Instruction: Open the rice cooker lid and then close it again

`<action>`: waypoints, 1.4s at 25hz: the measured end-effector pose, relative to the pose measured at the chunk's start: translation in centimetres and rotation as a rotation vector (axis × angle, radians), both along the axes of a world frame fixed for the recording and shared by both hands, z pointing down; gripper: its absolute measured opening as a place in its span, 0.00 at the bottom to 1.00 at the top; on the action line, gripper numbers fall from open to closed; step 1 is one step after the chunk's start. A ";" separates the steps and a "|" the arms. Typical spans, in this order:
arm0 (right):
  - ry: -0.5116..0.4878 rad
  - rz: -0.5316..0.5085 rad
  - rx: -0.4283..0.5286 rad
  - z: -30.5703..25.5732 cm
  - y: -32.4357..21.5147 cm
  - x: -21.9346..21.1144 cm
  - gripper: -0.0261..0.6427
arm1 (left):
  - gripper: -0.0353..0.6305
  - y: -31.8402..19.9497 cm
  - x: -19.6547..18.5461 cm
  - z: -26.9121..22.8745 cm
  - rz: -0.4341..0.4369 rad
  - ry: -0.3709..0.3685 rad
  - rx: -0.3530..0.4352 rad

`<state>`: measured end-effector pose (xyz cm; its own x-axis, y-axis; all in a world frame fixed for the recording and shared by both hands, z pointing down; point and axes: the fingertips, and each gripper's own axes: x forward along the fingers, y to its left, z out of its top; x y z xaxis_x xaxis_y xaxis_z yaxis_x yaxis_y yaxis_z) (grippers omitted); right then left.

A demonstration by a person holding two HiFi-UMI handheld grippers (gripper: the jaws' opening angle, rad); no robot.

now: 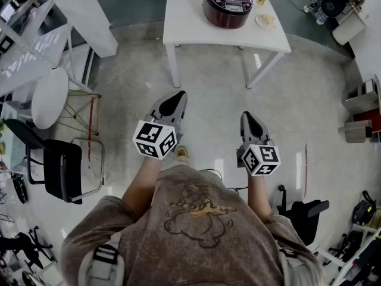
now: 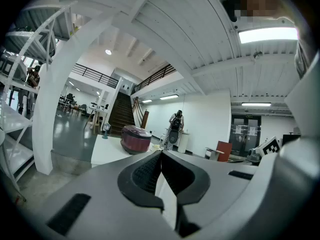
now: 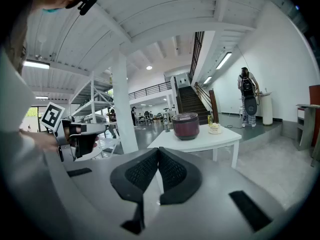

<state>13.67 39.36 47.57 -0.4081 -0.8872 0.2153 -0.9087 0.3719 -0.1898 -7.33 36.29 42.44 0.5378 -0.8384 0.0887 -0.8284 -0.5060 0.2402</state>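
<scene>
The rice cooker (image 1: 227, 3) sits at the frame's top, well apart from both closed, empty grippers; the right gripper (image 1: 246, 118) lies straighter below it than the left gripper (image 1: 177, 97).

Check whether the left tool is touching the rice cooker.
Apart. Head view: the left tool is held over the floor, well short of the table bearing the rice cooker.

Pale polished floor (image 1: 214, 100) underfoot. I see a white table (image 1: 184, 28) at 12 o'clock, a black chair (image 1: 62, 171) at 9. Staircase (image 3: 190, 100) beyond. Ceiling strip light (image 2: 267, 34) lit.
</scene>
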 end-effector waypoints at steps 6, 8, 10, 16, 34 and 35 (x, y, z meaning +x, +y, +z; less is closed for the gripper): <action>-0.029 0.038 0.018 -0.6 -3.0 -1.8 0.04 | 0.09 -3.3 -2.1 0.1 0.032 0.006 0.011; -0.023 0.052 0.019 -0.7 -3.7 -2.5 0.04 | 0.09 -4.5 -2.8 0.5 0.051 0.004 0.012; -0.019 0.066 0.026 -1.0 -4.3 -3.2 0.04 | 0.09 -5.8 -3.5 0.7 0.066 0.001 0.017; -0.037 0.123 0.044 -2.0 -5.9 -3.7 0.04 | 0.09 -8.3 -4.3 0.0 0.092 0.021 0.036; -0.048 0.050 0.052 -1.1 -20.0 -5.2 0.04 | 0.09 -20.5 -4.4 0.1 0.077 0.019 0.036; -0.046 0.043 0.052 -1.1 -21.1 -5.2 0.04 | 0.09 -21.5 -4.3 0.1 0.073 0.019 0.036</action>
<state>8.47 18.27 46.42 -0.3777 -0.9137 0.1501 -0.9148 0.3432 -0.2132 -11.66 14.75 42.55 0.5987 -0.7996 0.0479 -0.7846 -0.5733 0.2361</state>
